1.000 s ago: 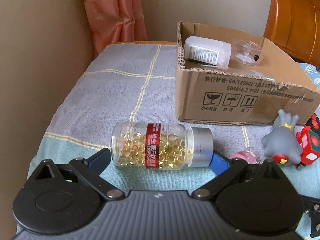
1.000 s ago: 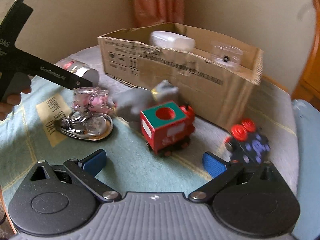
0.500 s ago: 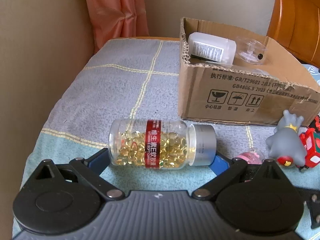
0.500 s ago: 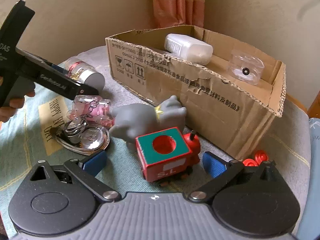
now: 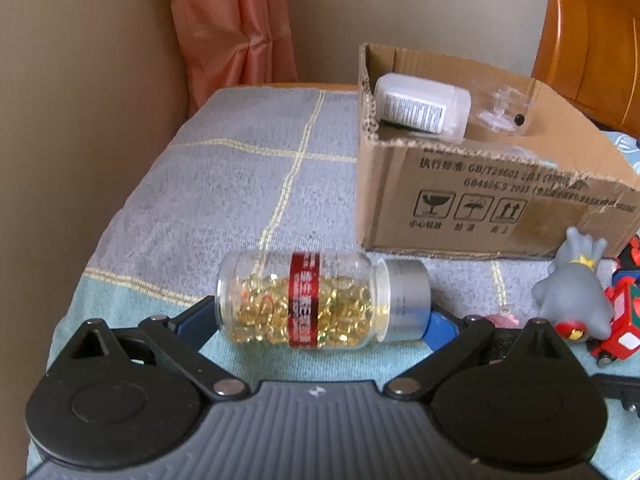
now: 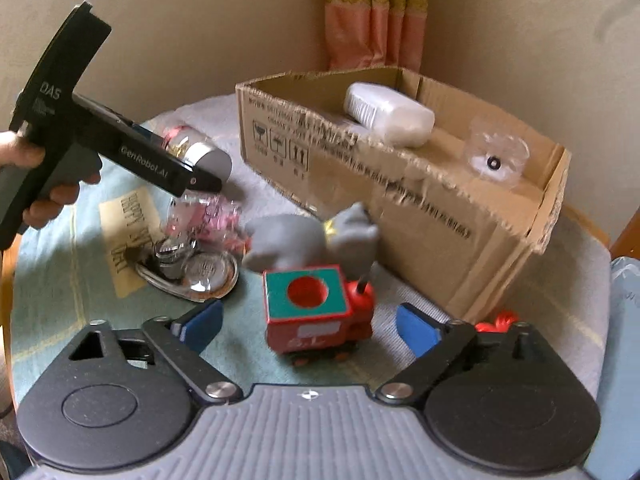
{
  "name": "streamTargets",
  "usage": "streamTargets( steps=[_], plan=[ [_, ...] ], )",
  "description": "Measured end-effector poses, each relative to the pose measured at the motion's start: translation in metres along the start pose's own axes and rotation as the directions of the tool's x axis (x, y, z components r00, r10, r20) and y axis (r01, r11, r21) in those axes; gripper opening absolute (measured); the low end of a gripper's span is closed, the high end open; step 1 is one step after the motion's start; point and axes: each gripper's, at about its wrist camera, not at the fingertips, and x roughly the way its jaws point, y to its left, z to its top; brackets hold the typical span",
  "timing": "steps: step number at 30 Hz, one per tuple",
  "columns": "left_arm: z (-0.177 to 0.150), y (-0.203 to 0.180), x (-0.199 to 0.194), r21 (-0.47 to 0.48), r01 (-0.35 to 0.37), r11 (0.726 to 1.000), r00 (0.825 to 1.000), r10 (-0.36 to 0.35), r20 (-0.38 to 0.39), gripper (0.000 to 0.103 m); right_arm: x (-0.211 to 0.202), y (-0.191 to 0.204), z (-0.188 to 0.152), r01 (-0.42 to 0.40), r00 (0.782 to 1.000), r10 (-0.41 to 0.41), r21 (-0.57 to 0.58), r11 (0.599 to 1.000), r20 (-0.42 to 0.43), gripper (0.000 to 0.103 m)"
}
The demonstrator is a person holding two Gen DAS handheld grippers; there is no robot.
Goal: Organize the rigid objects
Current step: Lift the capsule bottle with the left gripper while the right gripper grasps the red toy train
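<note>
Your left gripper (image 5: pixel 320 322) clamps the bottle (image 5: pixel 320 300); right gripper (image 6: pixel 308 326) straddles the train (image 6: pixel 320 312).
Right jaws, just closing, don't touch it yet. Both sit before the box (image 6: pixel 440 216).

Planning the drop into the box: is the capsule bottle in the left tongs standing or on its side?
On its side. The capsule bottle lies crosswise between the left tongs, silver cap pointing right toward the grey figurine.
</note>
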Motion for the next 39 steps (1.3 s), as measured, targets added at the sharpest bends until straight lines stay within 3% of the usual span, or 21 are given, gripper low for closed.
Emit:
streamTargets(
  steps=[5,10,21,39],
  plan=[
    [0.004,0.000,-0.003,0.011,0.001,1.000,1.000,-0.002,0.024,0.098,0.000,0.004,0.002,0.017,1.000,-0.017,-0.035,0.999,-0.012,0.071],
    [0.005,-0.001,-0.005,0.021,0.010,1.000,0.999,-0.011,0.032,0.093,0.001,0.007,0.004,0.054,0.998,-0.056,-0.045,0.998,-0.037,0.060],
    [0.007,0.005,-0.007,0.053,0.035,0.998,0.999,-0.036,0.013,0.093,-0.006,0.010,0.006,0.053,0.997,-0.054,-0.040,0.998,-0.047,0.060],
    [0.016,0.004,-0.046,0.216,0.120,0.969,0.993,-0.119,-0.015,0.093,-0.026,0.009,0.012,0.034,0.997,-0.034,-0.015,0.999,-0.071,0.056]
  ],
)
